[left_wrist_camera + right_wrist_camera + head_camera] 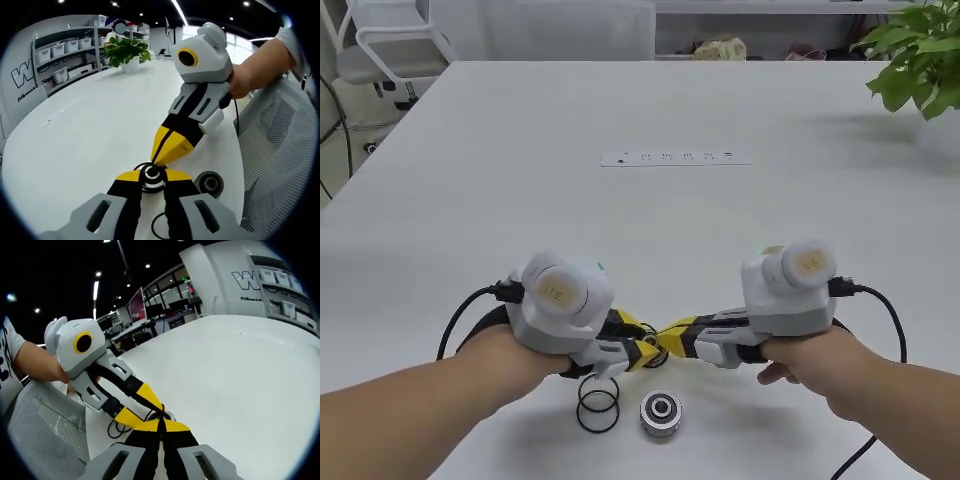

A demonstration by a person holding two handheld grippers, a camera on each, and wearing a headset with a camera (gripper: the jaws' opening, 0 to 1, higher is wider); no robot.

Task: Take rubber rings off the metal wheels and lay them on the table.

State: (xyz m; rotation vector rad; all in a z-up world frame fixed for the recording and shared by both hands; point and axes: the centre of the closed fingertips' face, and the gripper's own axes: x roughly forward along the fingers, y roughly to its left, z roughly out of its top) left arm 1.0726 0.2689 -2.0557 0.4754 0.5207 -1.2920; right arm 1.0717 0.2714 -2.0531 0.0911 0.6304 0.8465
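The white worktop (770,210) runs wide and mostly bare, with a power strip (675,157) set into its middle and a plant (920,50) at the far right corner. My work sits at the near edge. The left gripper (636,353) is clenched on a wheel (152,178), which is caught between its yellow tips. The right gripper (667,338) meets it nose to nose, its jaws pressed together on the ring (143,166) at the wheel's rim. In the left gripper view a black loop bulges off the wheel's side, so I judge the ring is partly out of its groove. Just below the grippers, two loose rings (598,405) lie overlapping on the worktop, with a bare wheel (662,413) just beside them. I read this as mid-peel: some rings are down, and this one is coming off. The next move calls for a firm left hold while I draw the right gripper away and around the rim, so the ring rolls off rather than snapping back. Then I carry it to a free spot near the loose rings and let go.
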